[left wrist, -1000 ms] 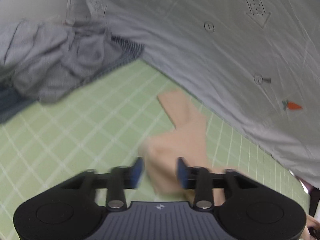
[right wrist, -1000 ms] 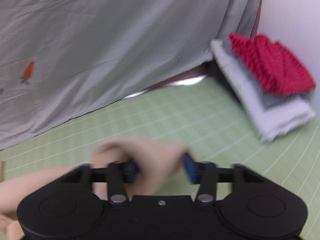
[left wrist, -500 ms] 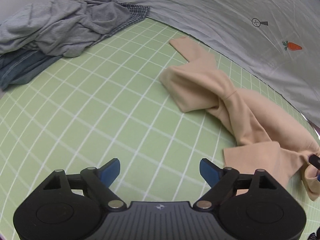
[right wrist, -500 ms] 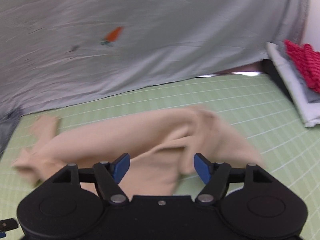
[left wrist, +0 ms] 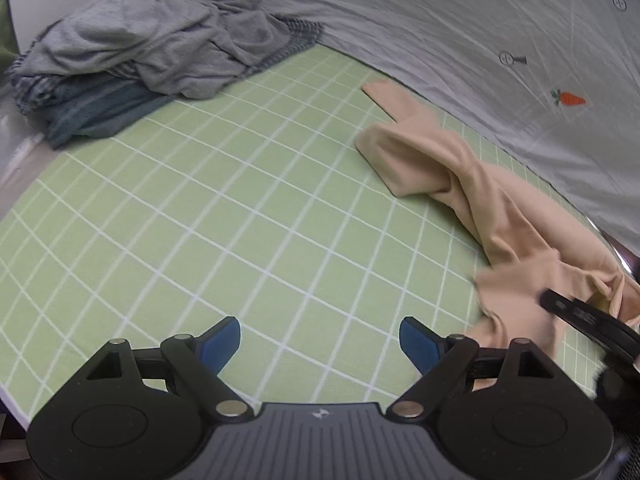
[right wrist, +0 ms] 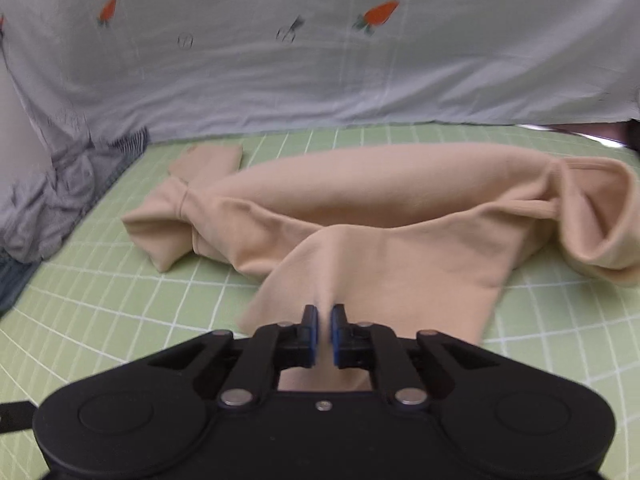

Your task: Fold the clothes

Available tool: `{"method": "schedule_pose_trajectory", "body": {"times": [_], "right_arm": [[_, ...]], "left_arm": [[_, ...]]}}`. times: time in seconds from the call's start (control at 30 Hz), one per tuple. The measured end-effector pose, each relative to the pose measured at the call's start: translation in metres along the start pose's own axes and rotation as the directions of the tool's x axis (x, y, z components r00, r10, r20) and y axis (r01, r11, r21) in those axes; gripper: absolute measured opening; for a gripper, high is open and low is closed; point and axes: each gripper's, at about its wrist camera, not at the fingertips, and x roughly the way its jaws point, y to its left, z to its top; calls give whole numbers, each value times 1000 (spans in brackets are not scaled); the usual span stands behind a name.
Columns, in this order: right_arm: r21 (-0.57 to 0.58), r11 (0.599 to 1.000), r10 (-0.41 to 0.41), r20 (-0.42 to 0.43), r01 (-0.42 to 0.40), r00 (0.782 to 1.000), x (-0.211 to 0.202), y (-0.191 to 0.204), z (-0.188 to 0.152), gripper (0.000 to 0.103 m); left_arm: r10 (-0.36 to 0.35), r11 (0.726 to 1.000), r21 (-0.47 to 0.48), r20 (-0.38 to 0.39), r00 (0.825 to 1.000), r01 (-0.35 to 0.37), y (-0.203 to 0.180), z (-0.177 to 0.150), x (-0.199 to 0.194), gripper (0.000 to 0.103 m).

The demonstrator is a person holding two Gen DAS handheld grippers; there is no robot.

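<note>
Right wrist view: beige garment (right wrist: 360, 216) lies twisted on the green grid mat (right wrist: 120, 320), long axis left to right, beside the grey sheet (right wrist: 320, 60). Right gripper (right wrist: 324, 330) pinches its near hem; left gripper (left wrist: 320, 340) gapes wide over bare mat (left wrist: 200, 200).

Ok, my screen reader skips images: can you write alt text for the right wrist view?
The right tongs pinch the near edge of a rumpled beige garment lying across a green grid mat. A grey sheet with carrot prints hangs behind.
</note>
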Motion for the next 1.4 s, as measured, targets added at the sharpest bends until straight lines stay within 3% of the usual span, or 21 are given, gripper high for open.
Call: {"method": "schedule_pose_trajectory", "body": {"times": [0.2,0.33,0.4,0.5,0.67,0.8,0.87,0.93,0.97,1.07,1.13,1.23,1.3,1.4], "right_arm": [[77,996,-41,88,35,995,-70,-39,-26,7],[185,979,-81,-17,83,997,-81,-77,-62,8],[226,967,-107,-59,118,992,-82,-88,-72,13],[240,964,-115,-17,115,993,-90,-94,-64,34],[247,966,-90,63,72,994,-84,-96,-32,40],[203,979,-22,10,19,1000,-53,-89,-13,46],[160,986,-39,-55,47,998,-40,-81,-16,45],[142,989,-22,-83,34,996,-36,-82,-20,32],[142,990,-2,-81,14,997,-39,-87,-22,8],[174,984,-40,-30,45,999,-63,-107,-25,8],[192,974,-110,-53,118,993,-65,-126,-34,8],[215,949,-215,-92,230,972,-68,-154,-47,8],[186,933,-286,-143,309,948,-65,-169,-60,8],[225,924,-275,-173,310,946,-68,-178,-72,11]], "left_arm": [[-13,1000,26,-19,1000,13,-5,-8,1,87],[-41,996,72,-64,997,46,-22,-19,8,87],[-54,993,100,-77,996,61,-32,-22,9,87],[-65,988,138,-79,995,76,-48,-24,9,87],[-55,983,172,-72,996,67,-62,-20,11,87],[-39,985,168,-61,997,48,-71,-15,13,87],[-31,985,168,-60,998,40,-76,-14,15,87],[-22,985,172,-66,998,33,-82,-15,18,87],[-17,984,175,-69,997,29,-85,-15,19,87],[-9,982,188,-93,996,26,-92,-20,26,87],[-6,980,199,-113,994,29,-96,-24,30,87],[-3,977,213,-139,990,33,-100,-28,37,87],[-3,974,224,-145,989,36,-104,-28,39,87],[-12,970,240,-134,991,44,-112,-25,39,87]]}}
